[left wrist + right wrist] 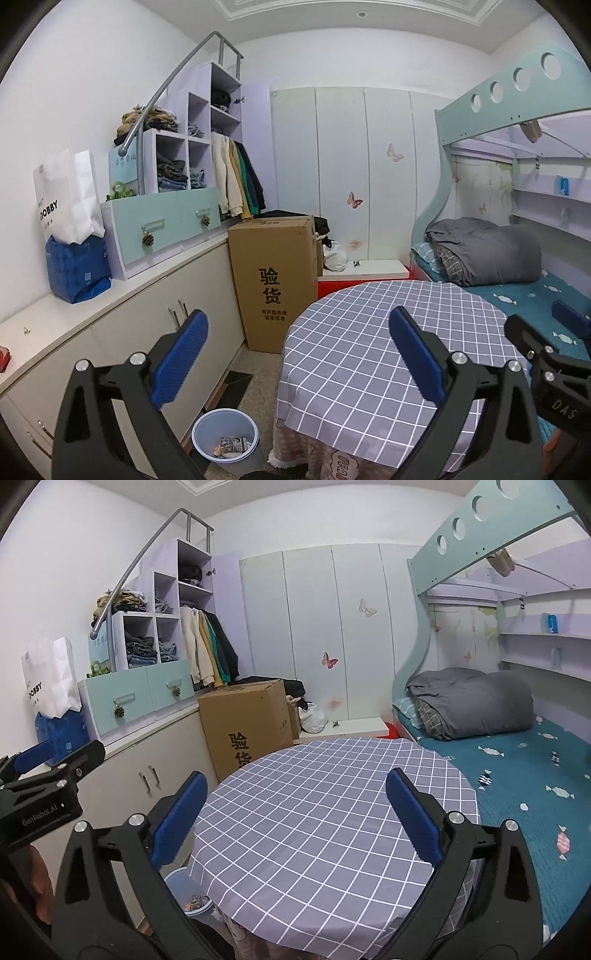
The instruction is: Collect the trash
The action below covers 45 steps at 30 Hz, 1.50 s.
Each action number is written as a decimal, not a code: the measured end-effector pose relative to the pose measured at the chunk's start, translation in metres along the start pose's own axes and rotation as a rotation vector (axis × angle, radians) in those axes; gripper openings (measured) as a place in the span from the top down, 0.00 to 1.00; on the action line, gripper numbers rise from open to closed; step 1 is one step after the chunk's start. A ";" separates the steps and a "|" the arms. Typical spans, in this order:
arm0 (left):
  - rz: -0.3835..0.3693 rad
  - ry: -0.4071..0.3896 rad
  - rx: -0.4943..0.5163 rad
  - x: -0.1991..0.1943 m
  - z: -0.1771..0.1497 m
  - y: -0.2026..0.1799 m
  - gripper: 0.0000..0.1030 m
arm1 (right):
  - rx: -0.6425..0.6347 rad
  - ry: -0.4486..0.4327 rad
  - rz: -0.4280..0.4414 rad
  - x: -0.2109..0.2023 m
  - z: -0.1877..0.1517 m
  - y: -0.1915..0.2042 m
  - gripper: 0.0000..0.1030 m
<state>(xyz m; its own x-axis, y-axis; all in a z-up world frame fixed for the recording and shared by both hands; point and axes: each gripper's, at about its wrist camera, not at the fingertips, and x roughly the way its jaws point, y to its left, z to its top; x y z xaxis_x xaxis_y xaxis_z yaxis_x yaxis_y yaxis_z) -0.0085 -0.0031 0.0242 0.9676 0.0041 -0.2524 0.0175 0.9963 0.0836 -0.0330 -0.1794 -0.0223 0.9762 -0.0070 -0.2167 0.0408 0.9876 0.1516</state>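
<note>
A blue waste bin (207,416) stands on the floor between the low cabinet and the round table, with crumpled wrappers (231,445) inside it. In the right wrist view the bin (173,878) peeks out under the table's edge. The table's grey check cloth (369,350) lies bare. My left gripper (297,321) hovers open over the table's left edge, above the bin, nothing between its blue pads. My right gripper (295,779) hangs open over the cloth (314,812), also holding nothing. Each gripper shows at the other view's edge: right gripper (569,314), left gripper (37,755).
A tall cardboard box (273,280) stands behind the table. The white cabinet counter (110,302) along the left wall carries a blue bag (77,269), a white paper bag (68,195) and a small red item (3,360). A bunk bed (517,768) with a grey quilt fills the right.
</note>
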 end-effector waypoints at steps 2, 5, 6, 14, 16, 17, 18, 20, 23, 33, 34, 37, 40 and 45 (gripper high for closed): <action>0.003 -0.004 0.011 -0.003 -0.001 -0.004 0.06 | 0.001 -0.004 0.003 -0.003 -0.001 0.000 0.08; 0.006 -0.011 0.014 -0.004 -0.001 -0.005 0.06 | -0.002 -0.008 -0.002 -0.005 -0.002 -0.002 0.07; 0.006 -0.013 0.012 -0.005 -0.001 -0.006 0.06 | 0.001 -0.008 0.000 -0.005 -0.002 -0.003 0.07; 0.007 -0.018 0.000 -0.005 -0.002 -0.006 0.06 | 0.011 -0.007 0.004 -0.005 -0.002 -0.003 0.07; 0.011 -0.019 0.004 -0.005 -0.002 -0.007 0.06 | 0.010 -0.005 0.006 -0.005 -0.003 -0.003 0.07; 0.009 -0.018 0.004 -0.005 -0.002 -0.008 0.06 | 0.009 -0.005 0.005 -0.006 -0.003 -0.003 0.07; 0.005 -0.018 0.004 -0.005 -0.002 -0.009 0.06 | 0.008 -0.005 0.005 -0.006 -0.003 -0.003 0.07; -0.004 -0.016 0.006 -0.005 -0.003 -0.010 0.06 | 0.009 -0.002 0.007 -0.006 -0.003 -0.004 0.07; -0.015 -0.009 0.006 -0.004 -0.004 -0.011 0.06 | 0.010 -0.002 0.005 -0.007 -0.004 -0.002 0.07; -0.016 -0.005 0.008 -0.003 -0.004 -0.014 0.06 | 0.010 -0.001 0.008 -0.007 -0.005 -0.001 0.07; -0.017 -0.004 0.008 -0.003 -0.004 -0.013 0.06 | 0.010 0.000 0.008 -0.007 -0.005 -0.001 0.07; -0.016 -0.001 0.009 -0.002 -0.004 -0.014 0.06 | 0.009 0.001 0.008 -0.007 -0.006 0.000 0.07; -0.015 -0.001 0.011 -0.003 -0.004 -0.014 0.06 | 0.009 0.001 0.009 -0.007 -0.006 0.000 0.07; -0.016 0.002 0.014 -0.001 -0.004 -0.014 0.06 | 0.009 0.006 0.010 -0.007 -0.007 0.001 0.07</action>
<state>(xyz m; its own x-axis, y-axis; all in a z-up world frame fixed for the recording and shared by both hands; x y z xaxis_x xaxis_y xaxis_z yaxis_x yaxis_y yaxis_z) -0.0111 -0.0167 0.0198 0.9667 -0.0113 -0.2557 0.0362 0.9950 0.0929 -0.0409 -0.1774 -0.0276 0.9752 0.0037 -0.2213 0.0331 0.9862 0.1625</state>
